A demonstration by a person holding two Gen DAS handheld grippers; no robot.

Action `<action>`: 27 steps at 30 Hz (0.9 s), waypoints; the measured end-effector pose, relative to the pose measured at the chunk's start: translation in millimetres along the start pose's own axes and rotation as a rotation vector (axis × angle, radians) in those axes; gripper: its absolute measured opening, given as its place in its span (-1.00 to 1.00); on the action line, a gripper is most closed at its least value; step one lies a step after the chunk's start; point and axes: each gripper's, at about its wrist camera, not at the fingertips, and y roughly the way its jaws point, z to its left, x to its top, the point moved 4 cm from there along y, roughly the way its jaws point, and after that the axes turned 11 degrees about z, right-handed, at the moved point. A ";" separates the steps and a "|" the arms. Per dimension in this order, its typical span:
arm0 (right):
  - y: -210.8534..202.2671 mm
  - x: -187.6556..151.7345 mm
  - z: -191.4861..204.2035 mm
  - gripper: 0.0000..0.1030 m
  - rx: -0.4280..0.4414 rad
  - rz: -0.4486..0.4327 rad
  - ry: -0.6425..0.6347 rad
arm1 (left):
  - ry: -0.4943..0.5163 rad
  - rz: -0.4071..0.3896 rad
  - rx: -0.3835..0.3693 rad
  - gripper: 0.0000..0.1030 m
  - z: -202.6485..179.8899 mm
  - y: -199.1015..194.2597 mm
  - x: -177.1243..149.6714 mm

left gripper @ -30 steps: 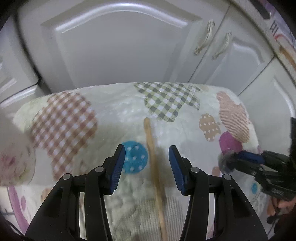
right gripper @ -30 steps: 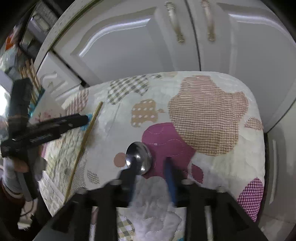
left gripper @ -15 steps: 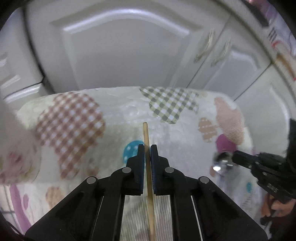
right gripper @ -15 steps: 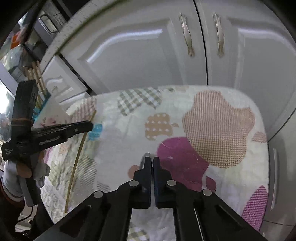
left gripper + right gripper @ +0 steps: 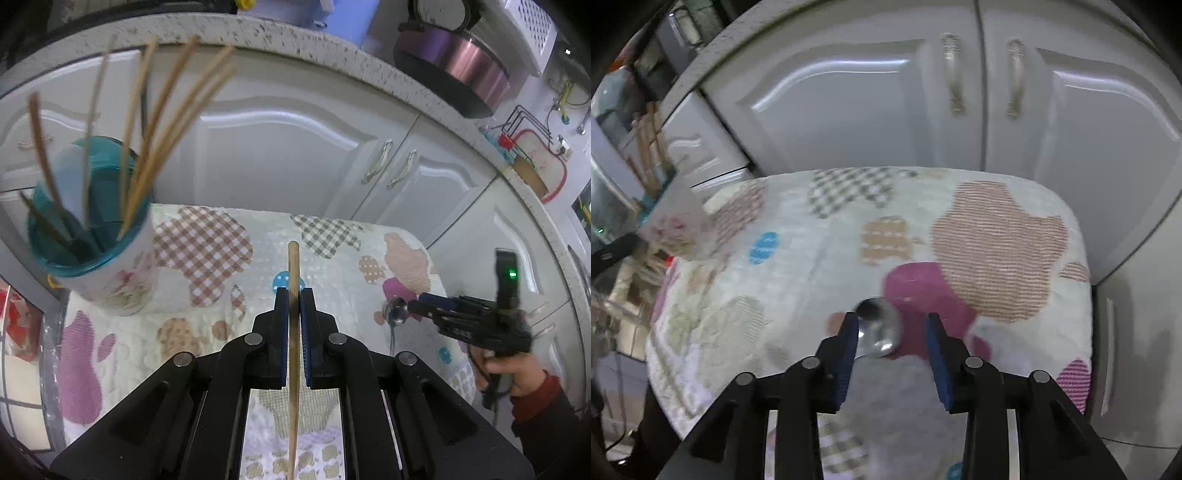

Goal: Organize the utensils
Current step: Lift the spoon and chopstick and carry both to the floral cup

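My left gripper (image 5: 294, 291) is shut on a long wooden chopstick (image 5: 293, 266) and holds it up above the patterned cloth (image 5: 207, 240). Left of it stands a flowered cup (image 5: 110, 273) with a teal rim and several chopsticks (image 5: 159, 110) inside. At the right of the left wrist view, my right gripper (image 5: 413, 306) points at a metal spoon (image 5: 395, 314). In the right wrist view, my right gripper (image 5: 892, 317) has its jaws opening. The spoon (image 5: 879, 328) lies on the cloth (image 5: 997, 240) between them, close to the left pad and not pinched.
White cabinet doors with metal handles (image 5: 384, 162) close off the back. A speckled countertop (image 5: 295, 37) above carries a purple pot (image 5: 454, 62). A hand in a red sleeve (image 5: 517, 369) holds the right gripper. The cloth ends at a rounded edge (image 5: 1082, 258).
My left gripper shut on the chopstick and lifted it off the cloth, bringing the cup into view. My right gripper shut over the spoon, then opened again; the spoon stays on the cloth.
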 end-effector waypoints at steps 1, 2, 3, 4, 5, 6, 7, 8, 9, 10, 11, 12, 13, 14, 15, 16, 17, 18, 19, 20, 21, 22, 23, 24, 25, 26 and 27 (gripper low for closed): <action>3.9 1.9 -3.1 -0.33 0.008 -0.002 0.003 | -0.005 -0.007 0.000 -0.91 1.1 -3.4 0.4; 9.0 4.0 -5.9 -0.33 0.024 0.002 0.010 | -0.008 -0.013 0.002 -0.91 2.8 -8.0 -1.3; 17.9 6.5 -6.9 -0.34 0.050 0.012 0.015 | -0.012 -0.018 0.007 -0.91 3.9 -11.1 -1.9; 26.0 7.1 -5.0 -0.41 0.070 0.024 0.009 | -0.018 -0.023 0.011 -0.91 5.5 -14.7 -2.2; 32.0 7.4 -0.8 -0.59 0.072 0.017 -0.012 | -0.023 -0.026 0.012 -0.91 6.2 -17.4 -3.3; 31.0 7.4 3.0 -0.76 0.063 0.003 -0.028 | -0.027 -0.030 0.013 -0.91 7.1 -19.8 -3.6; 30.4 6.8 5.0 -0.84 0.063 0.009 -0.029 | -0.031 -0.038 0.014 -0.91 8.5 -24.3 -4.3; 26.3 5.7 6.0 -0.92 0.072 0.012 -0.025 | -0.033 -0.044 0.013 -0.91 10.2 -26.6 -4.9; 20.8 3.7 6.8 -0.92 0.074 0.006 -0.028 | -0.036 -0.051 0.011 -0.91 12.0 -30.6 -5.7; 15.4 2.6 7.4 -0.93 0.061 -0.002 -0.031 | -0.041 -0.059 0.010 -0.91 13.5 -34.3 -6.1; 8.0 0.8 8.2 -0.94 0.049 -0.013 -0.034 | -0.045 -0.070 0.007 -0.91 15.1 -38.5 -6.5; -1.1 -0.9 9.4 -0.94 0.051 -0.028 -0.034 | -0.047 -0.079 0.005 -0.91 16.7 -42.1 -6.8; -12.9 -3.3 11.4 -0.95 0.061 -0.046 -0.030 | -0.048 -0.087 0.004 -0.91 18.4 -45.1 -7.5; -21.4 -4.3 14.2 -0.95 0.064 -0.061 -0.030 | -0.049 -0.093 0.003 -0.91 20.7 -47.9 -8.3; -32.8 -4.9 18.9 -0.96 0.062 -0.082 -0.035 | -0.052 -0.099 0.001 -0.91 22.6 -50.6 -8.3; -40.4 -5.2 22.8 -0.95 0.066 -0.098 -0.038 | -0.057 -0.106 -0.001 -0.91 25.4 -53.5 -8.7; -48.9 -5.3 28.9 -0.95 0.071 -0.115 -0.050 | -0.059 -0.107 -0.002 -0.91 26.8 -54.0 -8.5; -55.2 -4.9 34.3 -0.95 0.065 -0.126 -0.060 | -0.065 -0.104 -0.003 -0.91 29.8 -53.3 -9.4; -59.9 -4.1 38.7 -0.95 0.063 -0.137 -0.067 | -0.072 -0.096 -0.007 -0.91 31.7 -51.5 -11.5; -65.4 -3.8 44.1 -0.95 0.068 -0.147 -0.074 | -0.075 -0.087 -0.011 -0.91 33.2 -48.8 -13.1; -68.1 -3.0 46.5 -0.95 0.074 -0.151 -0.076 | -0.080 -0.077 -0.014 -0.91 35.0 -44.9 -14.9; -71.6 -3.6 49.7 -0.95 0.078 -0.159 -0.075 | -0.090 -0.066 -0.011 -0.91 36.9 -39.2 -17.2; -73.9 -4.8 52.1 -0.95 0.090 -0.162 -0.071 | -0.099 -0.053 -0.006 -0.90 37.9 -32.5 -18.8; -74.7 -6.1 53.7 -0.95 0.104 -0.164 -0.068 | -0.104 -0.034 -0.002 -0.77 38.2 -24.5 -20.6; -75.7 -7.8 54.5 -0.95 0.116 -0.167 -0.061 | -0.103 -0.006 0.001 -0.68 38.2 -13.5 -22.2; -76.0 -10.1 54.7 -0.95 0.135 -0.169 -0.048 | -0.104 0.020 0.014 -0.46 38.7 -1.5 -23.2; -77.1 -12.8 53.8 -0.95 0.147 -0.169 -0.039 | -0.104 0.037 0.033 -0.40 39.5 8.9 -23.6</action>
